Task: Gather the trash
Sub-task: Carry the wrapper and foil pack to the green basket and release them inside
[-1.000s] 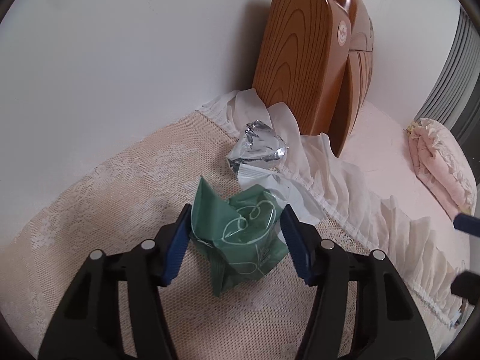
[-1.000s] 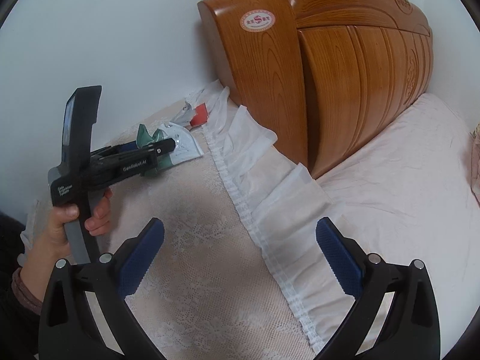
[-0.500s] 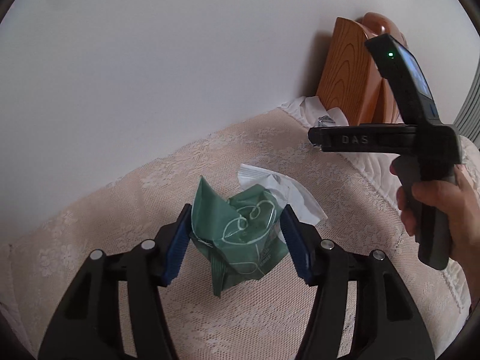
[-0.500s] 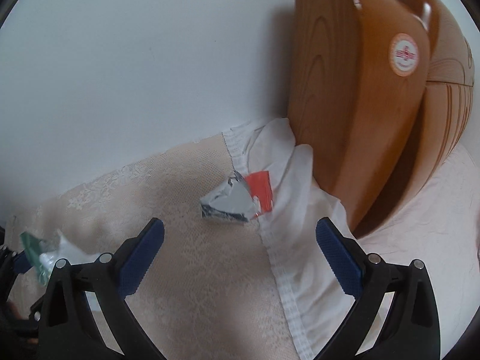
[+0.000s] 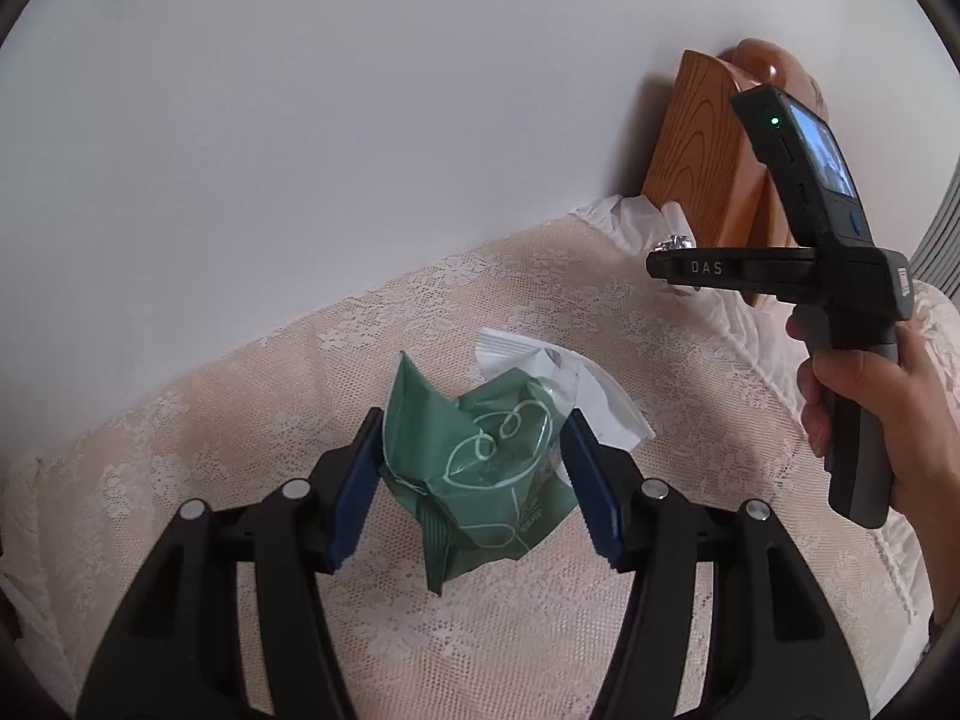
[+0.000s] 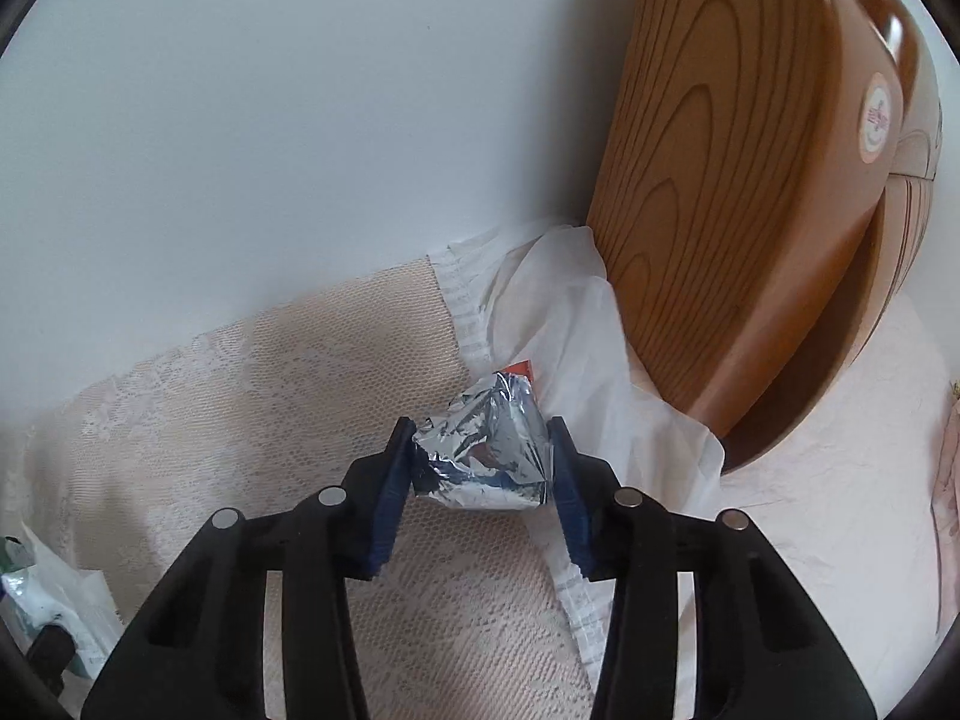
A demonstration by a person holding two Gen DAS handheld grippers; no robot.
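Observation:
A crumpled green wrapper (image 5: 480,468) with a white line drawing is pinched between the blue pads of my left gripper (image 5: 474,438), which is shut on it just above the lace cover. A white wrapper (image 5: 576,378) pokes out behind the green one. A crushed silver foil wrapper (image 6: 486,462) with a red scrap (image 6: 521,369) at its far edge lies where the lace meets the white frill. My right gripper (image 6: 480,450) is closing on it, both pads touching its sides. From the left wrist view the right gripper (image 5: 666,269) is seen side-on, held by a hand (image 5: 864,402).
A wooden headboard (image 6: 750,180) stands against the white wall at the right, close behind the foil. Lace cover (image 6: 300,390) spreads across the surface; a white frilled cloth (image 6: 570,330) borders it, with pink bedding (image 6: 840,480) beyond. Wrapper bits (image 6: 36,594) show at far left.
My right gripper swung over to the foil wrapper, came down and closed from wide open around it. My left gripper carried the green wrapper away from the headboard, then held still.

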